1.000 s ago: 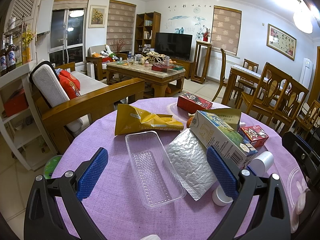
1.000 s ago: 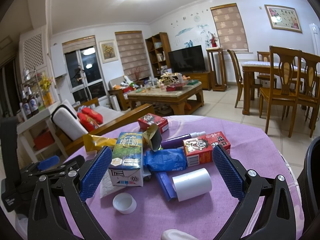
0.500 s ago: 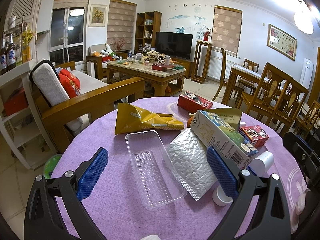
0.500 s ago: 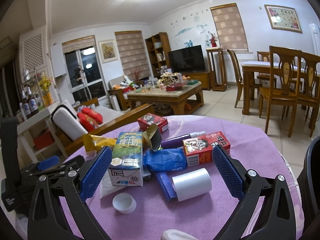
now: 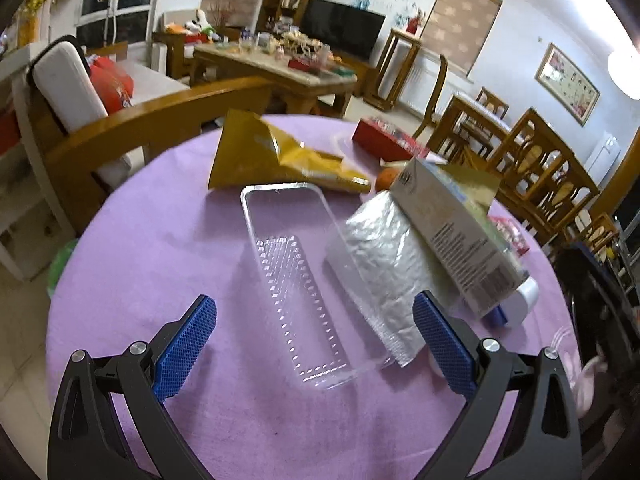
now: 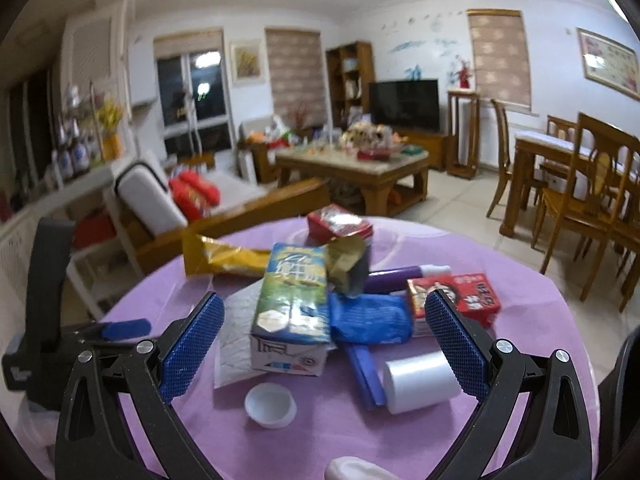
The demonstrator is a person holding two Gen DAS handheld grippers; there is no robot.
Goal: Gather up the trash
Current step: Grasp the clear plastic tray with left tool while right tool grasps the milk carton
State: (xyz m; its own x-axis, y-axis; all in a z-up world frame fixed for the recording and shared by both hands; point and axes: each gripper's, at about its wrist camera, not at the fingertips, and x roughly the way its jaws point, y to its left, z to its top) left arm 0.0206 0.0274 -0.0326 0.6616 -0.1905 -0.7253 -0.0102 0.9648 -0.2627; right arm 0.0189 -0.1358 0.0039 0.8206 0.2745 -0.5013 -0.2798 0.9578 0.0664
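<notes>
Comparing this moment with half a second ago, we see both views tipped down and nearer the round purple-clothed tabletop, and both are blurred, so we judge that the reach toward the trash has begun; nothing is collected yet.

Our left gripper has its blue-padded fingers spread wide and released, touching nothing. The clear rectangular plastic tray lies between them, running toward 12 o'clock, with the crumpled silver foil bag just beside it at 3 o'clock and the yellow snack wrapper beyond it at 12 o'clock.

Our right gripper is equally wide and empty. Between its fingers stands the green-and-blue milk carton, the crumpled blue bag touching it at 3 o'clock, a white plastic cap at 6 o'clock, and the white roll near the right finger.
</notes>
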